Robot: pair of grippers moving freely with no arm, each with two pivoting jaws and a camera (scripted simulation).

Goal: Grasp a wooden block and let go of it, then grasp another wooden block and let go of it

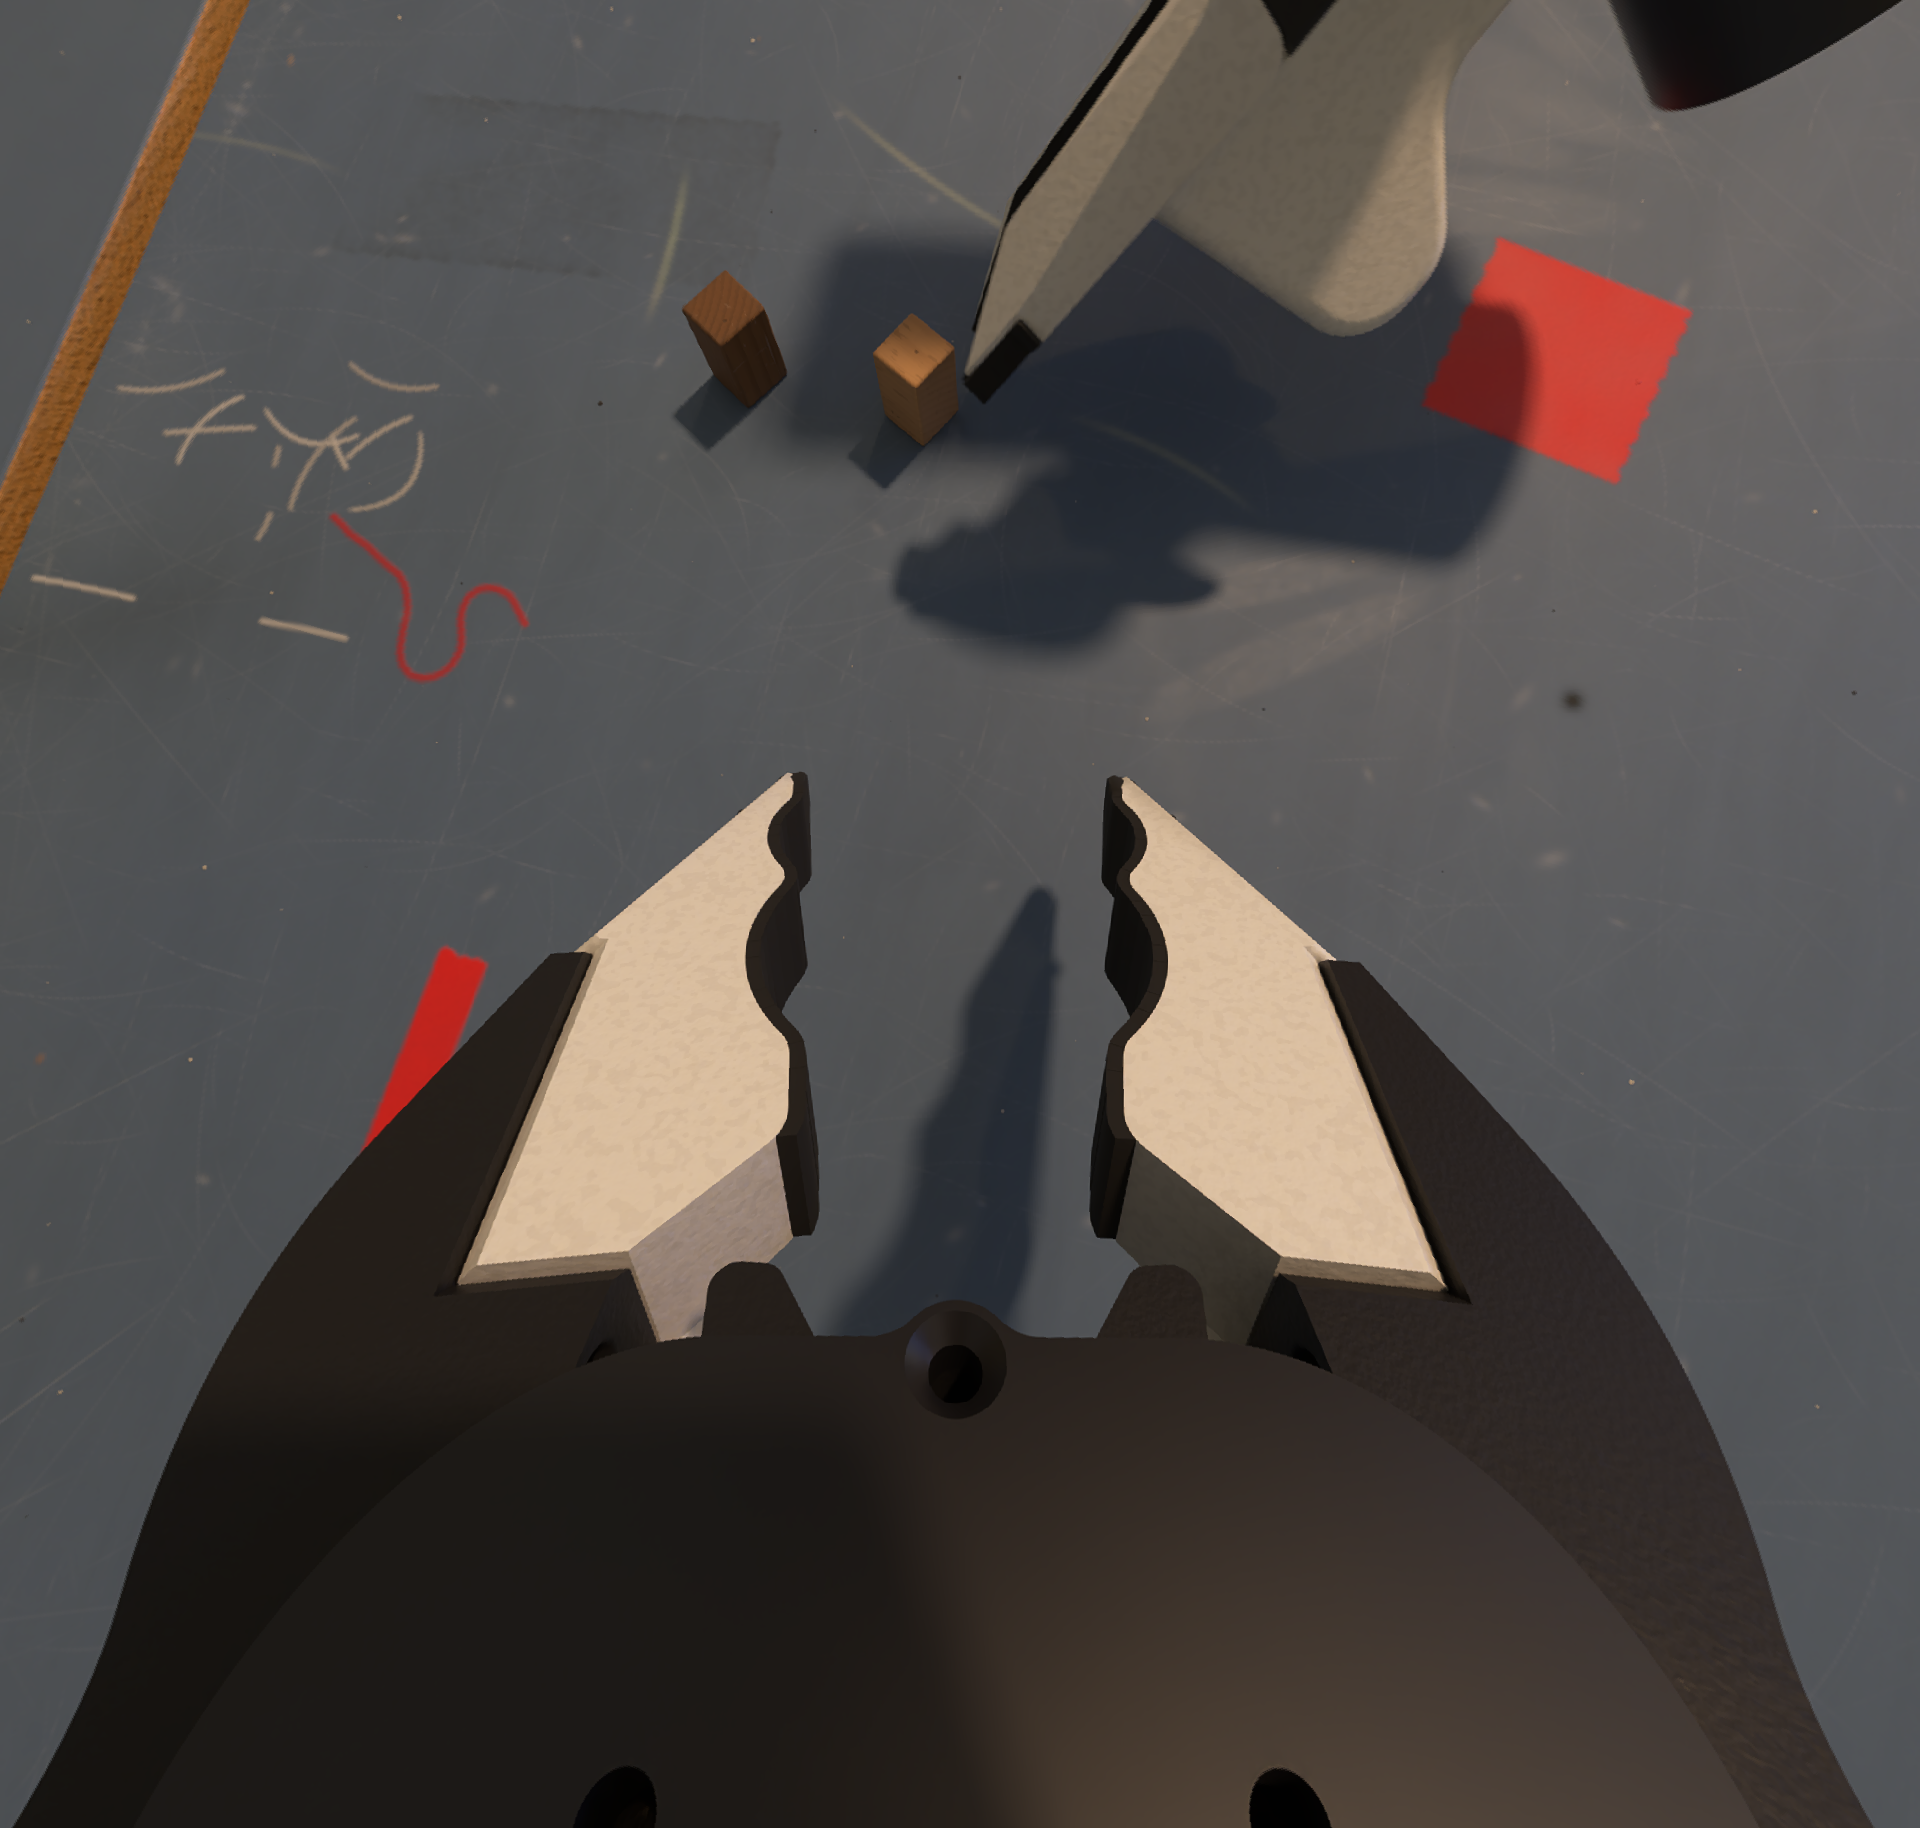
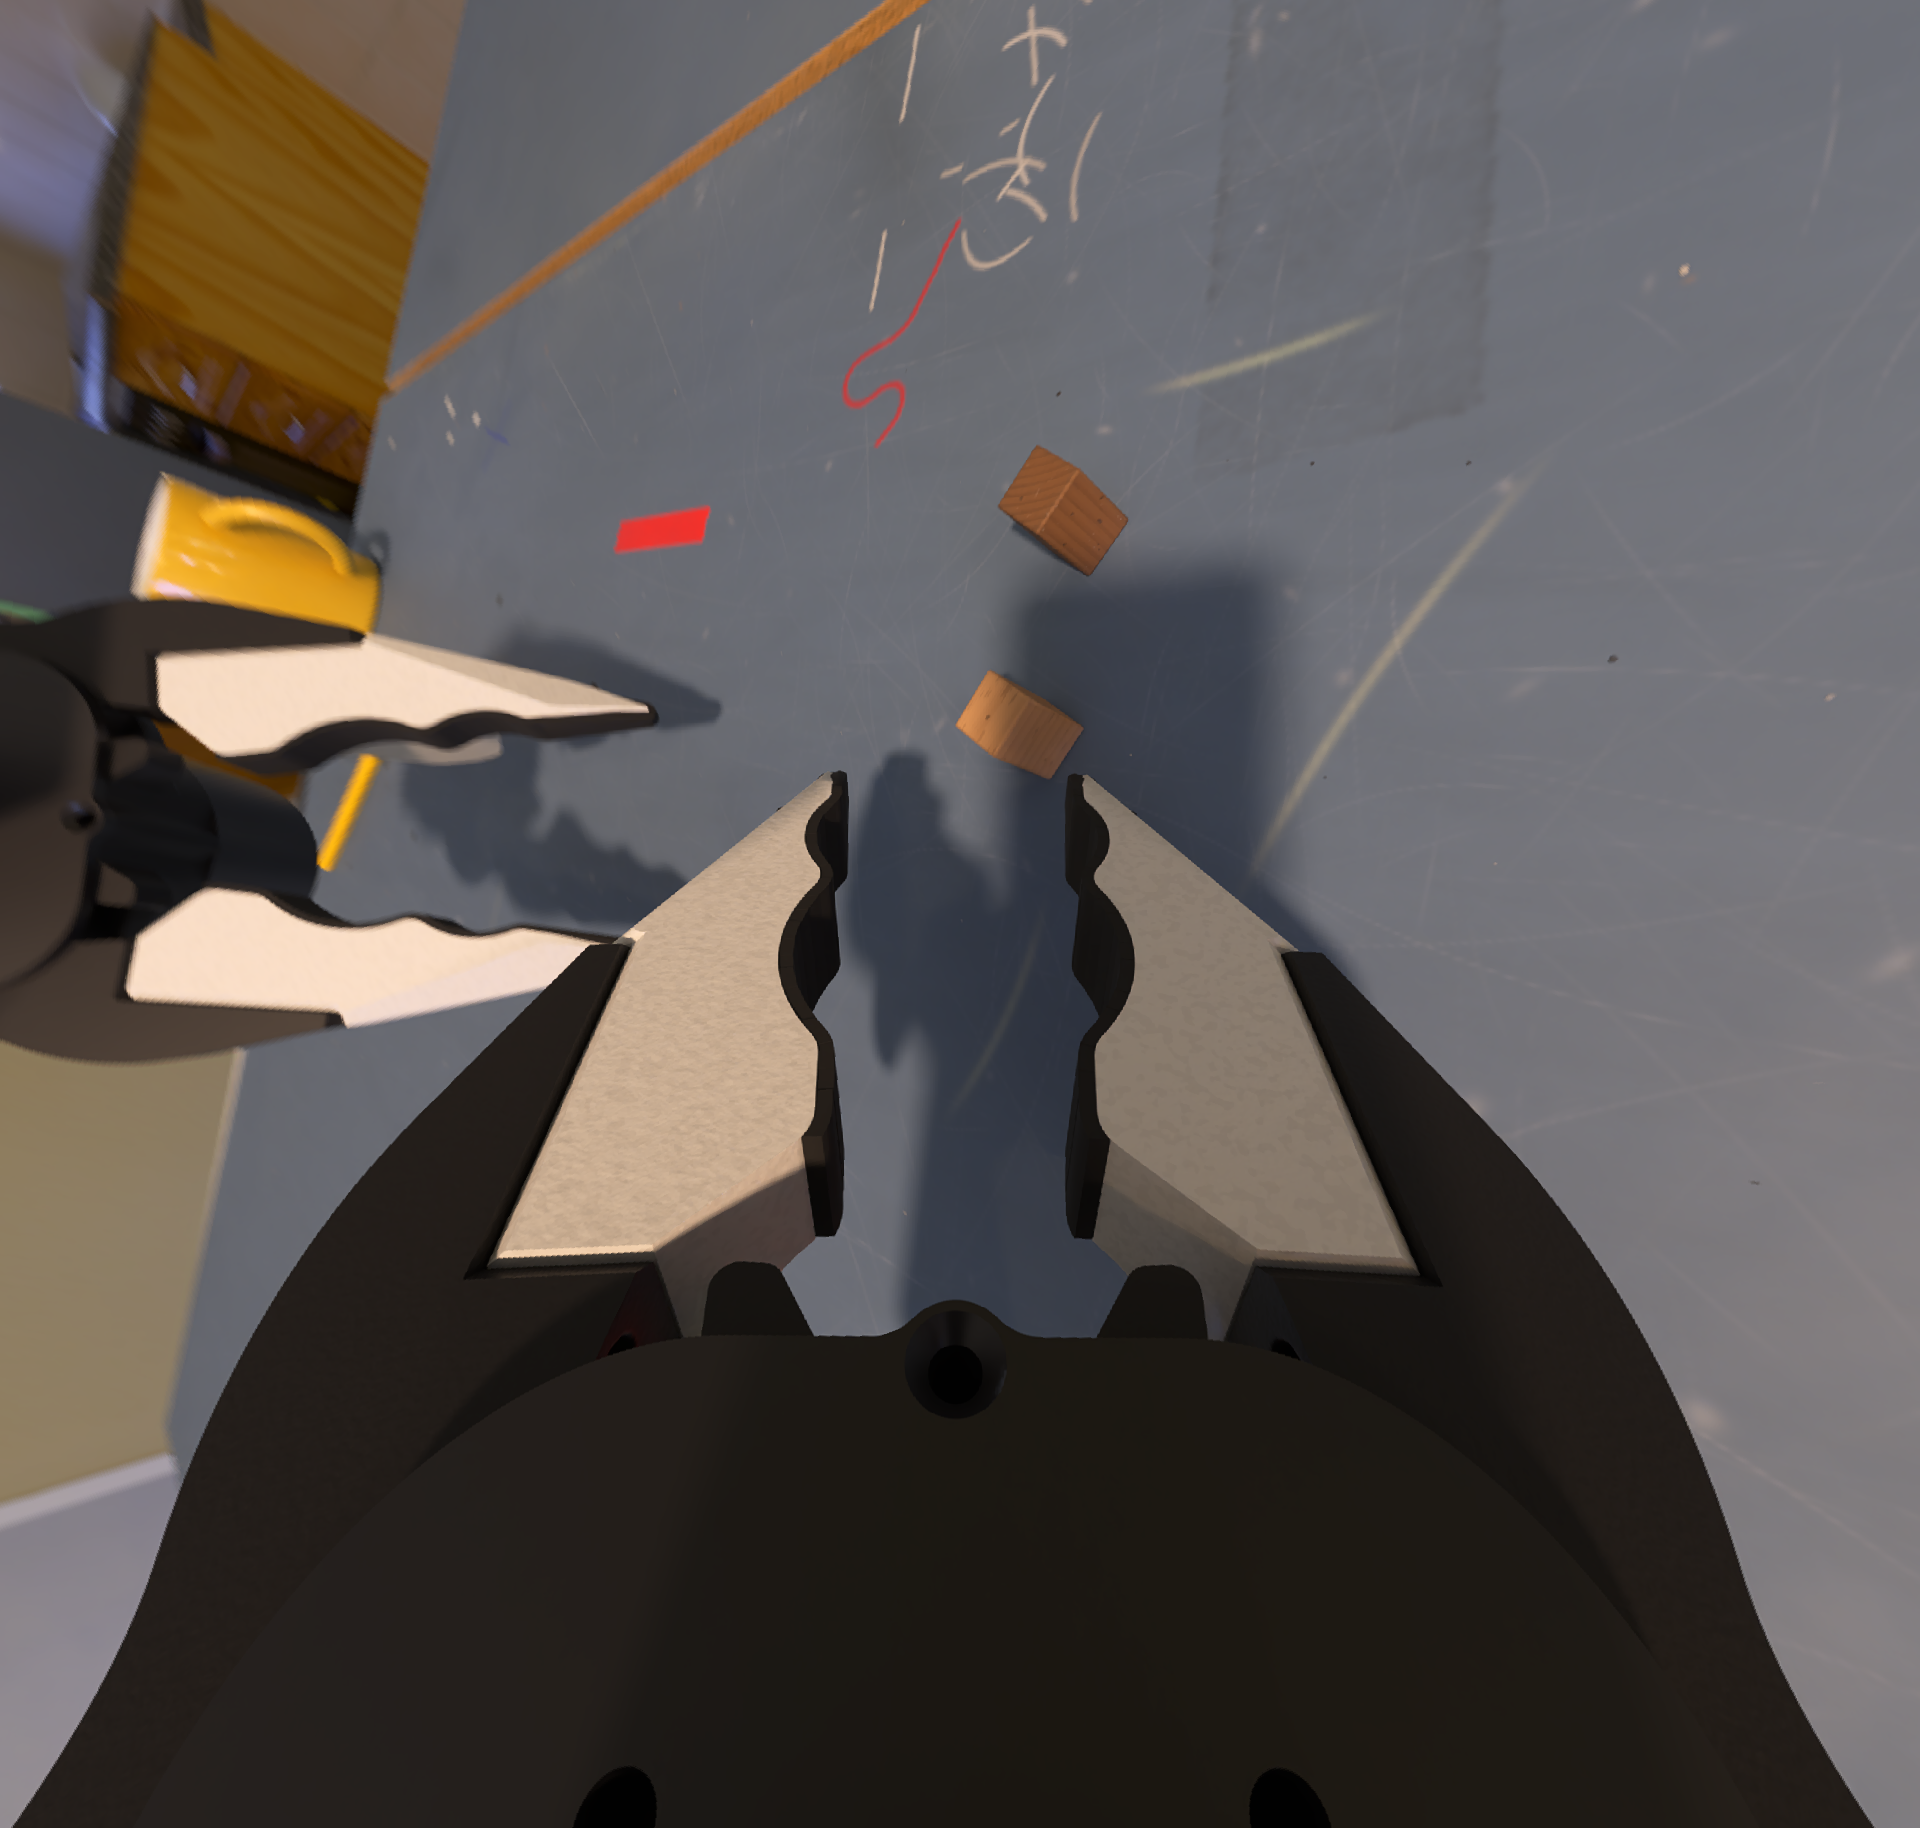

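Two wooden blocks stand upright on the blue-grey table. The lighter block is the one nearer my right gripper; the darker block stands a little beyond it. My right gripper is open and empty, its fingertips just short of the lighter block; one of its fingers shows in the left wrist view with its tip beside that block. My left gripper is open and empty, well back from both blocks; it also shows in the right wrist view.
A red tape patch lies right of the blocks, a red strip near my left gripper. Chalk marks and a red squiggle are on the table. A yellow mug and a wooden box sit past the table's edge.
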